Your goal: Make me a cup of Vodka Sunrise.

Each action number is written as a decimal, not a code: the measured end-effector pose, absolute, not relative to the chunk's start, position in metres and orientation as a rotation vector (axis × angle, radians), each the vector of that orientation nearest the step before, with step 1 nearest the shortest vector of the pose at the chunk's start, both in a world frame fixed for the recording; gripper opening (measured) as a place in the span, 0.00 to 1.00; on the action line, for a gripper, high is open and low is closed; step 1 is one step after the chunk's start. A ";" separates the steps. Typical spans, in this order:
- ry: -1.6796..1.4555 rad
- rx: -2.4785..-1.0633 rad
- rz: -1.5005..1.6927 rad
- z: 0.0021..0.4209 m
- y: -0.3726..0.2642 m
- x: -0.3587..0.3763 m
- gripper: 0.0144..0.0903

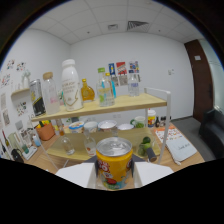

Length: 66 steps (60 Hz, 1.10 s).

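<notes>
One yellow can (114, 162) sits low in the centre of the frame, clamped in my tongs (114, 172), its lid sealed. Nothing looks poured yet: bottles (71, 85) wait on the shelf (125, 103) above, glasses (67, 145) on the bench (52, 152).

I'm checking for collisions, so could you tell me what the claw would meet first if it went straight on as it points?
The claw is shut on the yellow can; straight ahead, it would probably first meet the small glasses on the lower shelf, though depth is unclear.
</notes>
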<state>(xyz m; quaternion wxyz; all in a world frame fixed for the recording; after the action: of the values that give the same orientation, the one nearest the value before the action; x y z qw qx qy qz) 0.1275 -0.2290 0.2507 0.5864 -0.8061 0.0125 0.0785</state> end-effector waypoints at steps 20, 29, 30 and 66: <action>-0.173 -1.957 -0.164 0.184 -0.223 0.127 0.48; -0.491 -1.892 -0.500 0.194 -0.216 0.126 0.48; -0.531 -1.881 -0.537 0.195 -0.216 0.125 0.48; -1.808 -1.129 -1.601 0.193 -0.197 0.086 0.48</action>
<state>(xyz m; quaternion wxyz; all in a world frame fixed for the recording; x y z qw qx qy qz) 0.0861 -0.1972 0.1925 0.2354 -0.4116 -0.6592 -0.5837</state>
